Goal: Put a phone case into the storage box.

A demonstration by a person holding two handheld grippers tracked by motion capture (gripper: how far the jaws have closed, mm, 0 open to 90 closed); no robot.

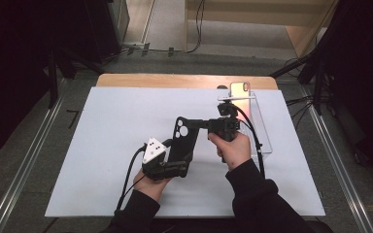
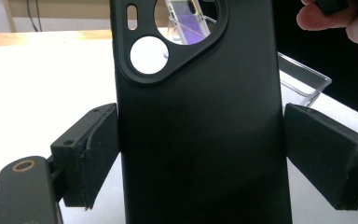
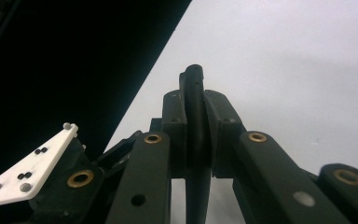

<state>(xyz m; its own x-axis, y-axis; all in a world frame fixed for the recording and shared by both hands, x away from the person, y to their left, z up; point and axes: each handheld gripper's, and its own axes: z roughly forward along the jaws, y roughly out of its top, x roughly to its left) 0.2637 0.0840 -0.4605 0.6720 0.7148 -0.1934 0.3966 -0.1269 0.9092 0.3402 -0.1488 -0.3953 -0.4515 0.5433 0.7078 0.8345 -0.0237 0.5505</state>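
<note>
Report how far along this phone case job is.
Done: the black phone case is off the table, empty. In hand: the left gripper pinches its lower sides and the right gripper clamps its upper edge. Apparently left: the phone on the clear stand is uncased.

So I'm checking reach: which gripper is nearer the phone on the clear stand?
Right. The right gripper sits just in front of the stand holding the phone; the left gripper is farther back and left.

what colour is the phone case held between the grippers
Black, matte; the phone case shows best in the left gripper view.
</note>
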